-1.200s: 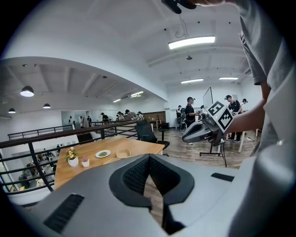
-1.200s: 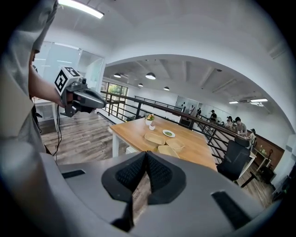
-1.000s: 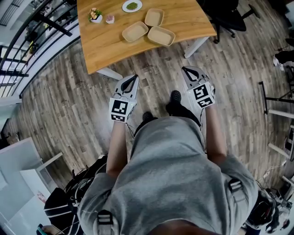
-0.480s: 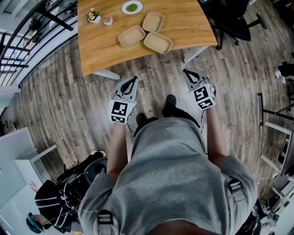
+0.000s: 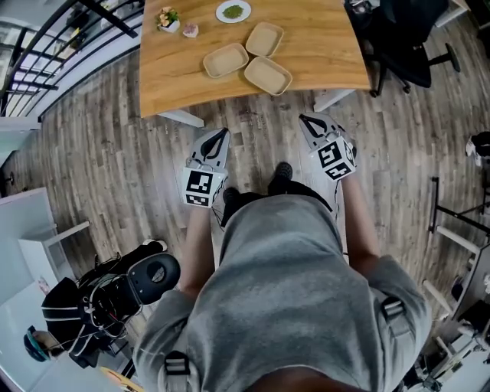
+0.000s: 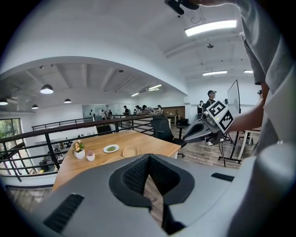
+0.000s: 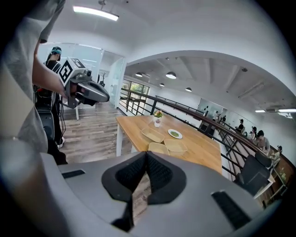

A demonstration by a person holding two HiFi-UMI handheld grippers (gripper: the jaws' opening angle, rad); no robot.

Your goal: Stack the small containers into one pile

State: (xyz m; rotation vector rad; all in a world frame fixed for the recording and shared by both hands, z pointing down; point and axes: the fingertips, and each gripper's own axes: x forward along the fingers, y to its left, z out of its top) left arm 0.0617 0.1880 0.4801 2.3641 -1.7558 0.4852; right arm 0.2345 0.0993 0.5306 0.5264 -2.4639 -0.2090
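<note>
Head view: left gripper (image 5: 223,133), right gripper (image 5: 305,119) point toward table (image 5: 176,76).

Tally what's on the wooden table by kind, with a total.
Tan rectangular containers: 3
White plate with green contents: 1
White flower pot: 1
Small pinkish pot: 1
Total: 6

On the honey-brown bench (image 5: 176,76) I see three pale tan containers (image 5: 225,60) and a white plate (image 5: 233,11) with green. The floor (image 5: 99,168) beside the bench is grey-brown planks. My left tongs (image 5: 221,135) and right tongs (image 5: 306,119) are grey, patterned with black-and-white squares.
</note>
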